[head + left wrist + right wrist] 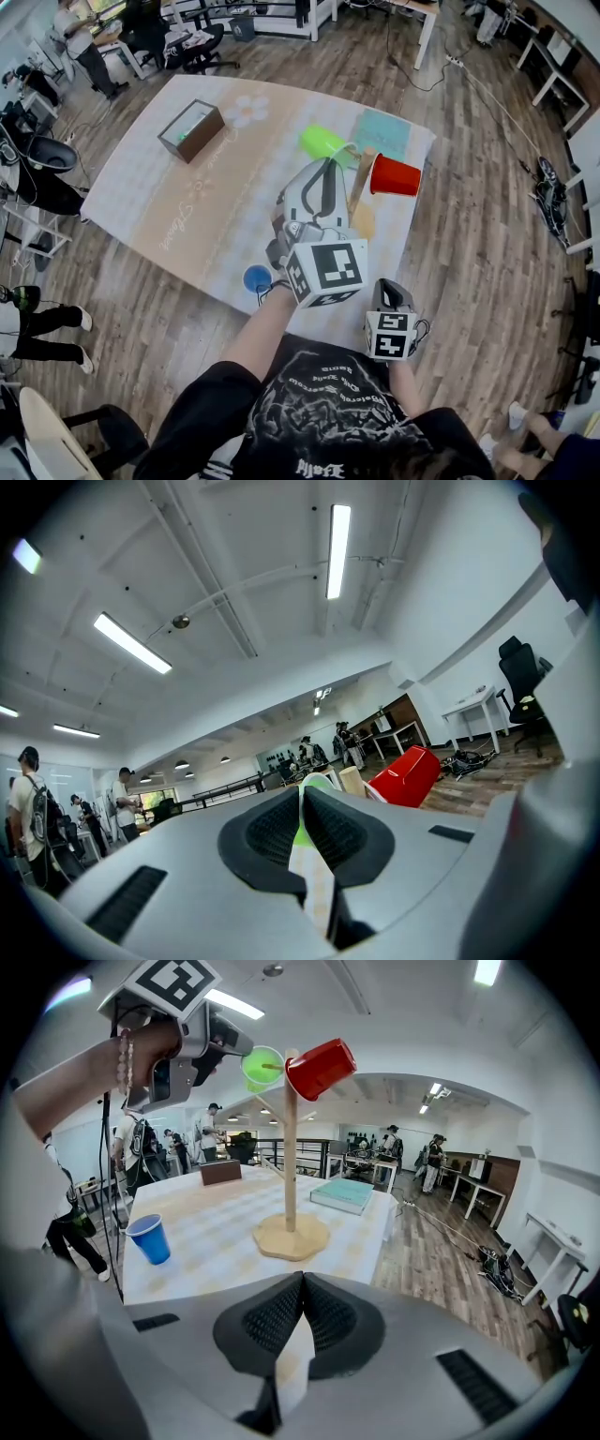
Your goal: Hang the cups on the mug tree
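Left gripper (240, 1054) clenched on translucent green cup (263, 1068), mouth at mug tree (290, 1147) top; red cup (321, 1068) hangs just beyond. Right gripper (302, 1299) closed, empty, short of table (216, 1213) edge; open tabletop ahead.

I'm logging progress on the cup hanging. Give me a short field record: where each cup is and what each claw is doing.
red plastic cup: hanging on the wooden mug tree
green plastic cup: held with its mouth at an upper branch
blue plastic cup: upright on the table, untouched
left claw: shut on the green cup's rim
right claw: shut, empty, apart from the cups
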Action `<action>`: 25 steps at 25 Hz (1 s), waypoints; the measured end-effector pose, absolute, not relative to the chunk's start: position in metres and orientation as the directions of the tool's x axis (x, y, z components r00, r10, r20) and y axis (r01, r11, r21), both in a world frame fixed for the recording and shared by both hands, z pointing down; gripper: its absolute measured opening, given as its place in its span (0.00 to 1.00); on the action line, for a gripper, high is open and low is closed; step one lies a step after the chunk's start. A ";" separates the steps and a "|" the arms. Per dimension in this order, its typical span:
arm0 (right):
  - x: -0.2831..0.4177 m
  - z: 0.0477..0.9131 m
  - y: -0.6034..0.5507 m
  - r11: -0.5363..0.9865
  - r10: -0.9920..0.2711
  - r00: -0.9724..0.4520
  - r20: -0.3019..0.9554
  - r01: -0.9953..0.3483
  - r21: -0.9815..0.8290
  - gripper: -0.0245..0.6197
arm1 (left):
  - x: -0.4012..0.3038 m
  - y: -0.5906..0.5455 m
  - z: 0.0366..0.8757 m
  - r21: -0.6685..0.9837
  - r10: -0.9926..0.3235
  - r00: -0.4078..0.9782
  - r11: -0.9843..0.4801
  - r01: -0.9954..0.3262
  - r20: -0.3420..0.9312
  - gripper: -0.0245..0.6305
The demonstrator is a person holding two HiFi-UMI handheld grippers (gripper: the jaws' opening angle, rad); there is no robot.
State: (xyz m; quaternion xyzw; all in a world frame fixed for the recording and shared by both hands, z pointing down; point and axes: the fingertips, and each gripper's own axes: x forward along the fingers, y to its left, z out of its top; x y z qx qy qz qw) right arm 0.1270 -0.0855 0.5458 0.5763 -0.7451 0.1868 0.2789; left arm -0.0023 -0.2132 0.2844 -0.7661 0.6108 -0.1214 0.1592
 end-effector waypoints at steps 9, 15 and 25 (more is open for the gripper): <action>0.126 0.546 -0.088 0.264 -0.752 -0.176 0.635 -0.964 0.045 0.05 | 0.010 -0.208 0.293 -0.394 -0.964 0.267 -0.245 -0.886 0.000 0.09; 0.126 0.545 -0.089 0.262 -0.753 -0.174 0.635 -0.964 0.045 0.05 | 0.016 -0.205 0.300 -0.386 -0.958 0.288 -0.268 -0.883 0.005 0.09; 0.125 0.548 -0.091 0.252 -0.751 -0.167 0.638 -0.967 0.043 0.05 | 0.018 -0.206 0.306 -0.292 -0.937 0.348 -0.329 -0.898 -0.014 0.09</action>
